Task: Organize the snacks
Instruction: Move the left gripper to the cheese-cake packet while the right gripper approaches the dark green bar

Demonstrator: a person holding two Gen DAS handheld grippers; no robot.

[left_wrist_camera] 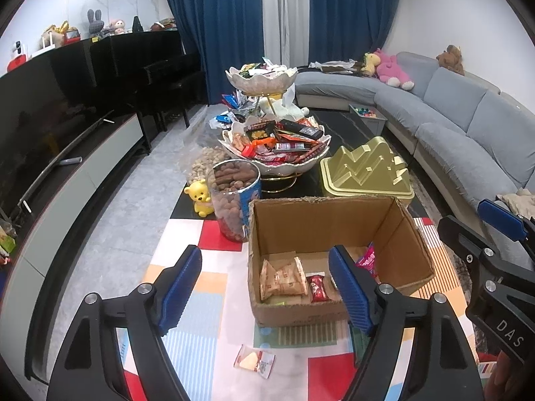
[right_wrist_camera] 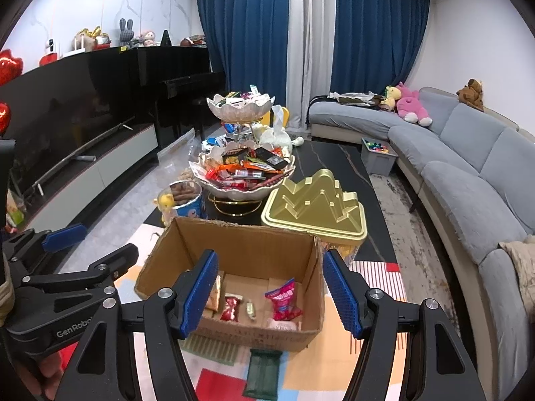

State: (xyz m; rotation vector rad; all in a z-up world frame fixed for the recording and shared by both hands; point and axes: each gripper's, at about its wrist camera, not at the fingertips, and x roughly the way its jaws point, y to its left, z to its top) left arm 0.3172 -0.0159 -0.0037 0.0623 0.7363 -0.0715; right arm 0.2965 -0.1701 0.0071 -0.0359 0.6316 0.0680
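An open cardboard box (left_wrist_camera: 317, 220) (right_wrist_camera: 247, 247) stands on a colourful mat. Inside lie beige packets (left_wrist_camera: 284, 279), a red packet (left_wrist_camera: 317, 287) (right_wrist_camera: 230, 307) and a pink packet (right_wrist_camera: 284, 300). My left gripper (left_wrist_camera: 265, 257) hovers open over the box's near left side with nothing between its fingers. My right gripper (right_wrist_camera: 269, 260) is open and empty above the box's front. A white-and-red snack packet (left_wrist_camera: 255, 361) lies on the mat in front of the box. A dark green packet (right_wrist_camera: 262, 374) lies there too.
Behind the box stand a two-tier bowl stand heaped with snacks (left_wrist_camera: 277, 147), a clear jar of nuts (left_wrist_camera: 234, 200), a yellow bear (left_wrist_camera: 200, 197) and a gold mountain-shaped tin (left_wrist_camera: 367, 170). A grey sofa (left_wrist_camera: 468, 123) runs along the right, a TV unit (left_wrist_camera: 67, 173) along the left.
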